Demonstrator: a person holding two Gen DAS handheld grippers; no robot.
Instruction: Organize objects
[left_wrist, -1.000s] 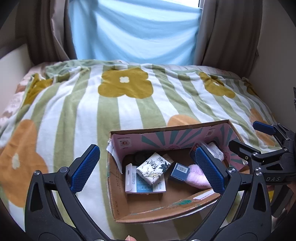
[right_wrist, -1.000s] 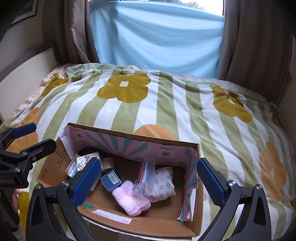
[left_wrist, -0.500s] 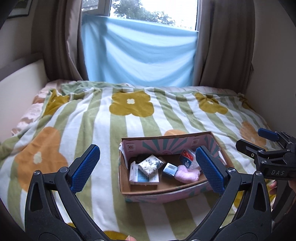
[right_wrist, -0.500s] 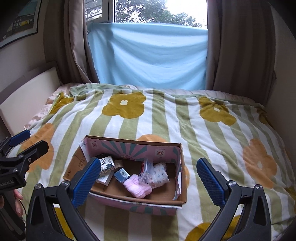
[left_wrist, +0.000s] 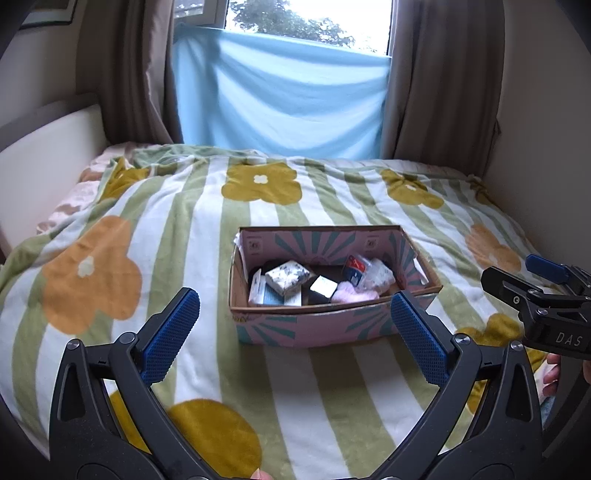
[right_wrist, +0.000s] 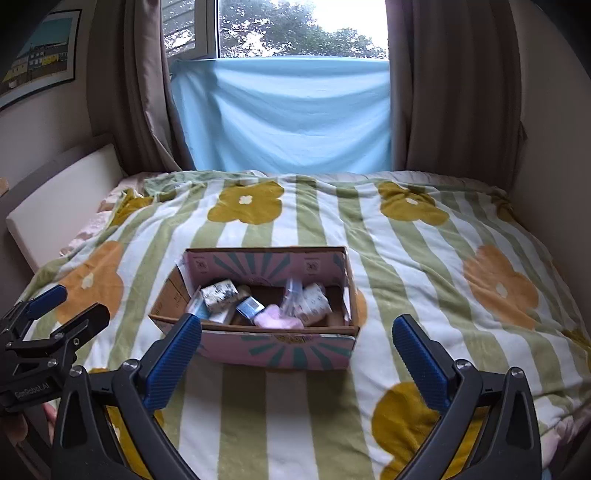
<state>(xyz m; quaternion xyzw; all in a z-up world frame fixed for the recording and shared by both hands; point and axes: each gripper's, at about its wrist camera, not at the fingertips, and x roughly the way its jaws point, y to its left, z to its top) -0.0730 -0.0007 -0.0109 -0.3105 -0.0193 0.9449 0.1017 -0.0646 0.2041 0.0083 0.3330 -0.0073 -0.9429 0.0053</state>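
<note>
Bed w/ floral blanket (left_wrist: 184, 236); cardboard box (left_wrist: 314, 325) on it, prob. flat.

**Box mid-bed, items inside**

Cardboard box (left_wrist: 325, 325) sits on the blanket (left_wrist: 184, 236), approx centre of the bed, w/ window (right_wrist: 295, 29) and hung sheet (right_wrist: 288, 118) behind it. In the box: patterned packet (left_wrist: 291, 275) at left, small carton (left_wrist: 323, 286) in the middle, soft roll (left_wrist: 352, 291) front-right, plastic bag (left_wrist: 373, 271) back-right. Headboard (right_wrist: 62, 203) lies left of the bed; curtains (right_wrist: 454, 92) flank the window.

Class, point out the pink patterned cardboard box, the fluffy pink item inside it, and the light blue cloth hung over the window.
pink patterned cardboard box (left_wrist: 317, 326), left wrist view, front wall.
fluffy pink item (right_wrist: 277, 319), right wrist view, middle.
light blue cloth (right_wrist: 288, 118), right wrist view, centre.
</note>
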